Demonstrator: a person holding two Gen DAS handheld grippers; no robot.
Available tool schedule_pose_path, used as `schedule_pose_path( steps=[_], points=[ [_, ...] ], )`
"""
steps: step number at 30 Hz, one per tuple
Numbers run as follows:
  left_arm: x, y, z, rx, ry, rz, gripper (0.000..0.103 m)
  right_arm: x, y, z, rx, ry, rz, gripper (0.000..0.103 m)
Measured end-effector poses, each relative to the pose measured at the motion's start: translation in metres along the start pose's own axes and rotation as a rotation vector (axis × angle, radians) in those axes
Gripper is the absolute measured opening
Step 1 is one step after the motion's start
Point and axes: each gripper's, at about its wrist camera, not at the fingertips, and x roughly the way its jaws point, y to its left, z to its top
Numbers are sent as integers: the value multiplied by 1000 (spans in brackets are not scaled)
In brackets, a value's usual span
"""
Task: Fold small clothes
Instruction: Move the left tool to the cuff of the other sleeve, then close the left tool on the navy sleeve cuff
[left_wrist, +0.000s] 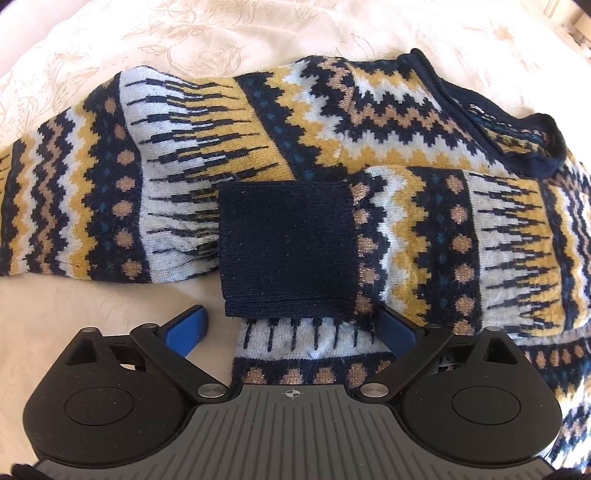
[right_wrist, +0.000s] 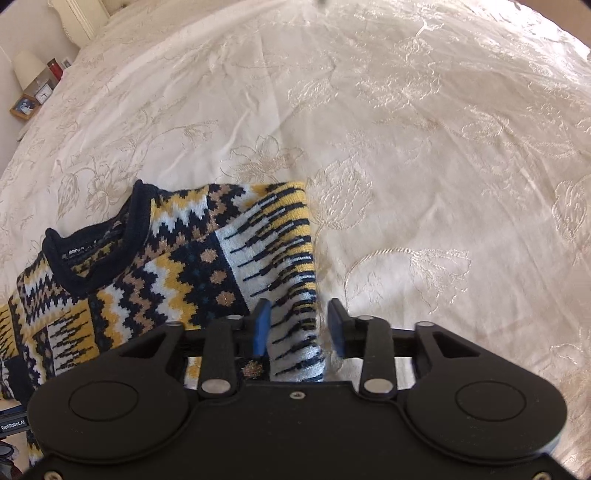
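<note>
Cream damask bedding with a woven flower pattern (right_wrist: 406, 147) covers the bed, and a bedside corner with a small lamp (right_wrist: 27, 72) and a framed picture (right_wrist: 23, 107) is seen at its far left edge.

Starting at the left claw (left_wrist: 291, 328), its blue fingers are spread wide and nothing is pinched; one finger (left_wrist: 188, 328) lies over bare bedding, the other over knit. Between them, just ahead, lies the plain navy ribbed cuff (left_wrist: 288, 247) of a sleeve that has been laid across the body of the small navy, mustard and white patterned knitted sweater (left_wrist: 332, 122). Beyond the cuff, the other sleeve stretches toward the left and the navy neckband (left_wrist: 517, 129) lies toward the far right.

The right claw (right_wrist: 299, 328) is held partly open around the sweater's folded side edge; whether the fingers (right_wrist: 262, 325) are pressing the cloth cannot be told, as a gap is seen beside the right finger. The sweater lies left of this claw, with open bedding to the right and beyond.

The sleeves appear to have been folded in, so the step in hand is judged to be the sleeve fold, nearly finished. Next, the lower hem would probably need to be gripped by both claws and carried evenly up toward the neckband, with the sleeves kept from slipping out.
</note>
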Motion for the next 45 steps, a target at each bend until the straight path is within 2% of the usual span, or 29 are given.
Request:
schedule_pose_path(
  steps=[3, 4, 7, 8, 9, 13, 18, 19, 21, 23, 27, 32, 38, 42, 45],
  points=[
    [-2, 0, -9, -1, -27, 8, 103, -31, 12, -2, -53, -90, -6, 67],
    [-2, -1, -12, 0, -39, 13, 103, -40, 16, -3, -69, -115, -11, 78],
    [-3, -6, -20, -3, -78, 28, 103, -73, 29, -10, -117, -210, 18, 87],
    [-4, -6, -22, -6, -91, 30, 103, -82, 34, -12, -126, -231, 21, 99],
    [-4, -7, -25, -8, -101, 30, 103, -90, 38, -14, -130, -249, 27, 103],
    [-3, -8, -37, -13, -125, 22, 103, -114, 50, -25, -157, -306, 59, 102],
    [-3, 4, -41, -2, -111, -7, 101, -139, 69, -40, -237, -403, 71, 102],
    [-6, 7, -40, 5, -108, -18, 99, -142, 73, -42, -254, -418, 66, 102],
    [-14, 13, -43, 6, -112, -57, 83, -144, 83, -45, -280, -433, 43, 102],
    [-27, 22, -48, -8, -135, -62, 78, -145, 91, -47, -285, -439, 34, 102],
    [-54, 57, -55, -78, -187, -27, 78, -141, 107, -52, -285, -407, 65, 102],
    [-83, 132, -46, -228, -216, 42, 78, -136, 132, -65, -321, -368, 106, 102],
    [-101, 230, -40, -408, -237, 137, 78, -123, 161, -79, -327, -301, 158, 102],
    [-109, 272, -35, -469, -274, 201, 78, -114, 181, -88, -344, -268, 171, 102],
    [-110, 294, -28, -502, -295, 218, 78, -110, 194, -93, -361, -247, 175, 102]
  ],
)
